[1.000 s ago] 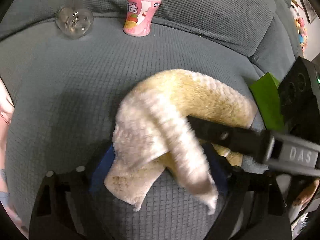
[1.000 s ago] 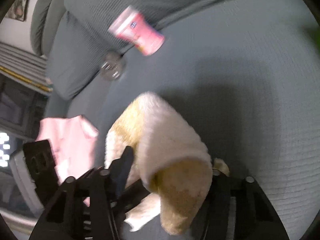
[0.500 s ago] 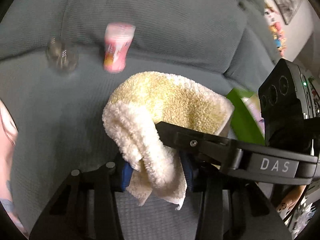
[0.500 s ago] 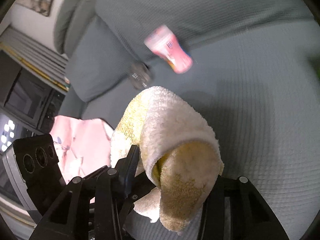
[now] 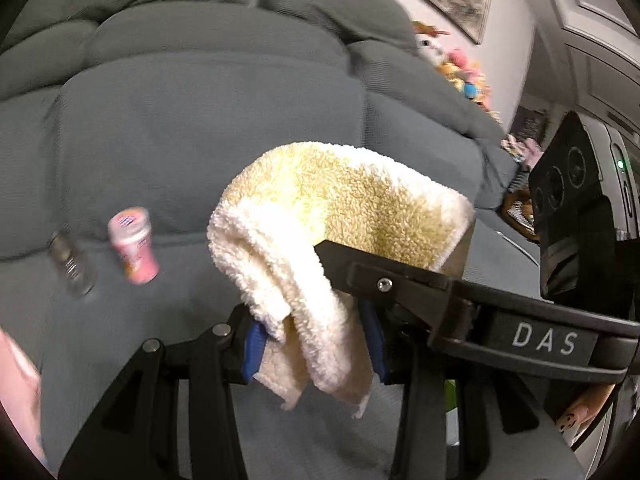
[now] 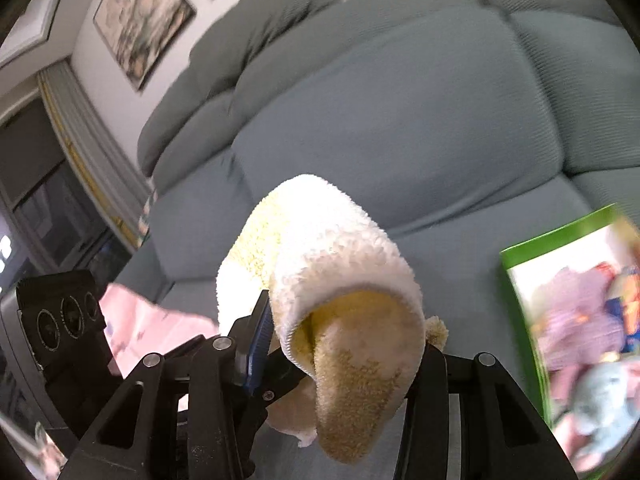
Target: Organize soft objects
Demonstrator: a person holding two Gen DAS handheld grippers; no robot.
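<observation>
The left gripper (image 5: 312, 344) and the right gripper (image 6: 344, 356) were both squeezed tight on the fluffy yellow towel (image 5: 344, 216), each pinching 1 end, so it hung between the 2 claws, up in the air above the gray couch (image 5: 192, 120). This looked like the carrying step, and next the towel likely needed a spot to be laid flat, away from the pink bottle (image 5: 134, 250) and near the green box (image 6: 560, 240).
</observation>
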